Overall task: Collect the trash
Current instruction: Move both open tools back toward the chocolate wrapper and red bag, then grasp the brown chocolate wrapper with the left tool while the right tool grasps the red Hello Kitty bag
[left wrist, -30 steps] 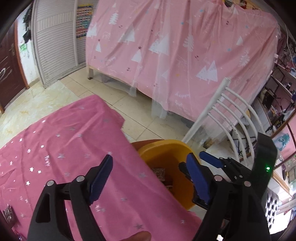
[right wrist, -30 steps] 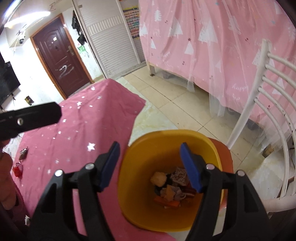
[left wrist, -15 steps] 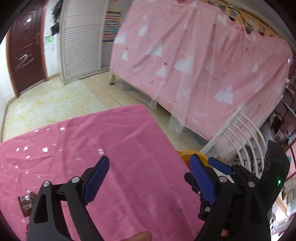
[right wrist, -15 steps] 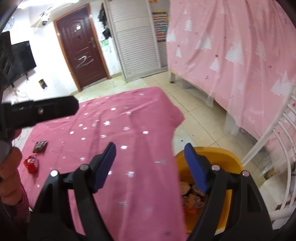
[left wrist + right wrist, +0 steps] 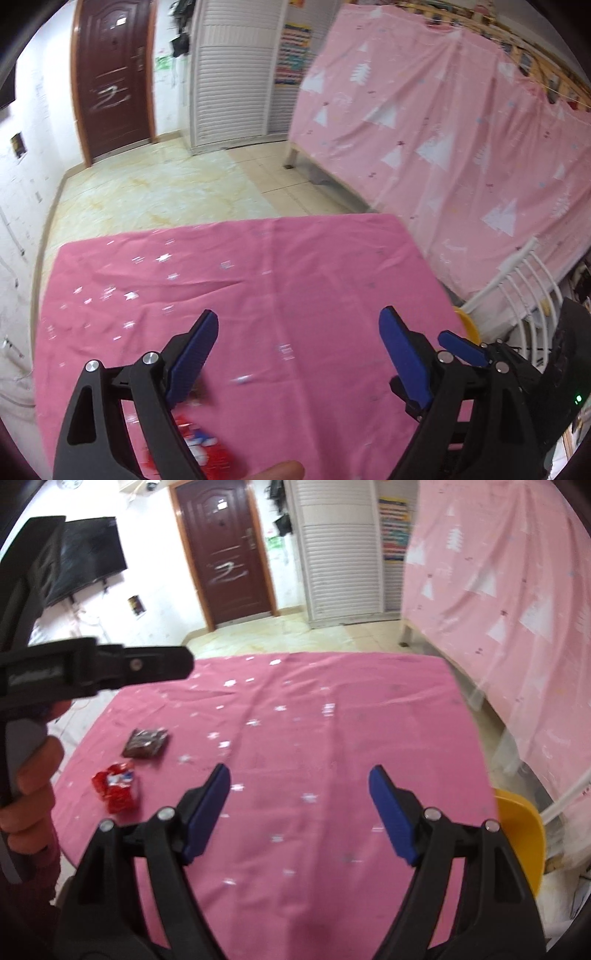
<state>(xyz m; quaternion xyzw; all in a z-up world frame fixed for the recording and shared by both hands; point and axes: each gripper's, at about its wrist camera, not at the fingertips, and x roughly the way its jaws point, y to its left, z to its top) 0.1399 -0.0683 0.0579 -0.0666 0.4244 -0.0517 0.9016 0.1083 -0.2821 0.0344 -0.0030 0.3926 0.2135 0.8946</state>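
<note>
Two pieces of trash lie on the pink star-print tablecloth (image 5: 332, 720): a crumpled red wrapper (image 5: 116, 786) and, just beyond it, a dark brown wrapper (image 5: 147, 742). My right gripper (image 5: 299, 775) hangs open over the middle of the cloth, nothing between its blue pads, both wrappers to its left. My left gripper (image 5: 299, 321) is open too and holds nothing. The red wrapper (image 5: 199, 443) shows blurred, low beside its left finger. A hand (image 5: 33, 775) holds the left gripper at the right wrist view's left edge. The yellow bin (image 5: 524, 830) stands off the table's right edge.
A white slatted chair (image 5: 524, 280) stands beside the bin. Behind it hangs a pink tree-print curtain (image 5: 443, 129). Beyond the table are tiled floor (image 5: 166, 192), a dark door (image 5: 225, 554), a white louvred cupboard (image 5: 340, 546) and a wall-mounted TV (image 5: 85, 565).
Both grippers swung left, away from the yellow bin, and now hang over the tablecloth. The bin slid to the right edge and the wrappers came into view. The right jaws stand slightly wider.
</note>
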